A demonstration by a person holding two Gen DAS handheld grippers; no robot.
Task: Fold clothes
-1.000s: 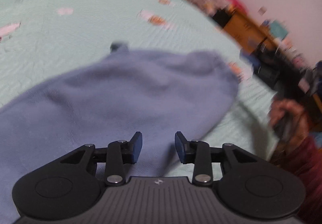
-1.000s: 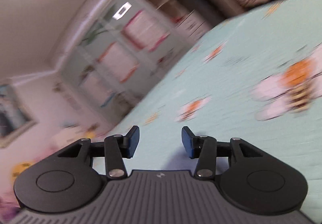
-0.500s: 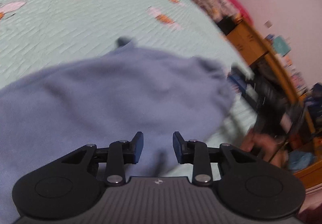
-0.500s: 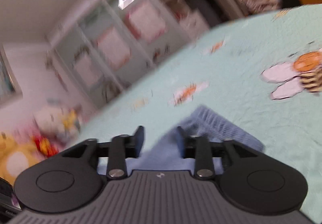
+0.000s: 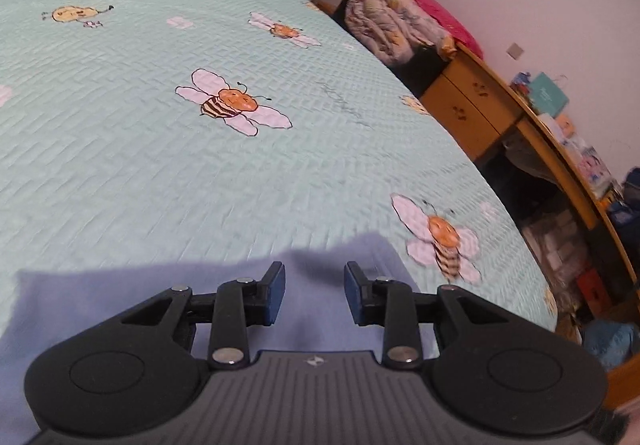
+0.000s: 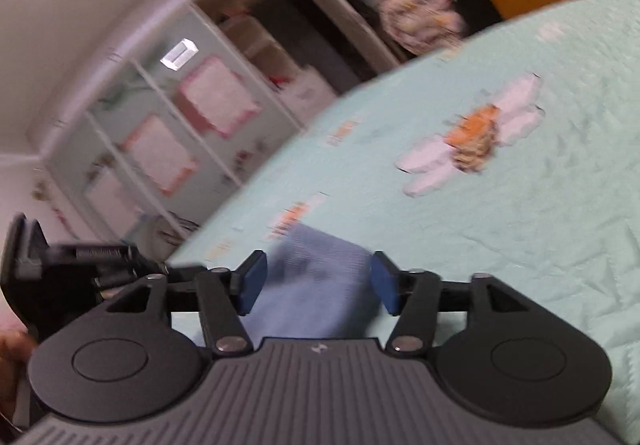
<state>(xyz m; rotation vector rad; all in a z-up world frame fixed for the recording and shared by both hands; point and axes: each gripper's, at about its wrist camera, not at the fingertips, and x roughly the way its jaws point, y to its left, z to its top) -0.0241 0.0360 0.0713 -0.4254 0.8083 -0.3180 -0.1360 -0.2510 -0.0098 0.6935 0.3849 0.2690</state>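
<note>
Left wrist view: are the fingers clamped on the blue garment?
No, the left gripper fingers stand apart above the blue garment, nothing pinched between them.

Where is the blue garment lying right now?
In both wrist views the blue garment lies flat on the bee-print bedspread, at the frame's bottom beneath each gripper's fingers, near a printed bee.

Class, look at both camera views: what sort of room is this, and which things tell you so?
Most likely a bedroom: a wide bed under a mint-green quilted bedspread printed with bees, a rolled-up floral duvet beside a yellow wooden chest of drawers, and a white wardrobe with shelves.
</note>
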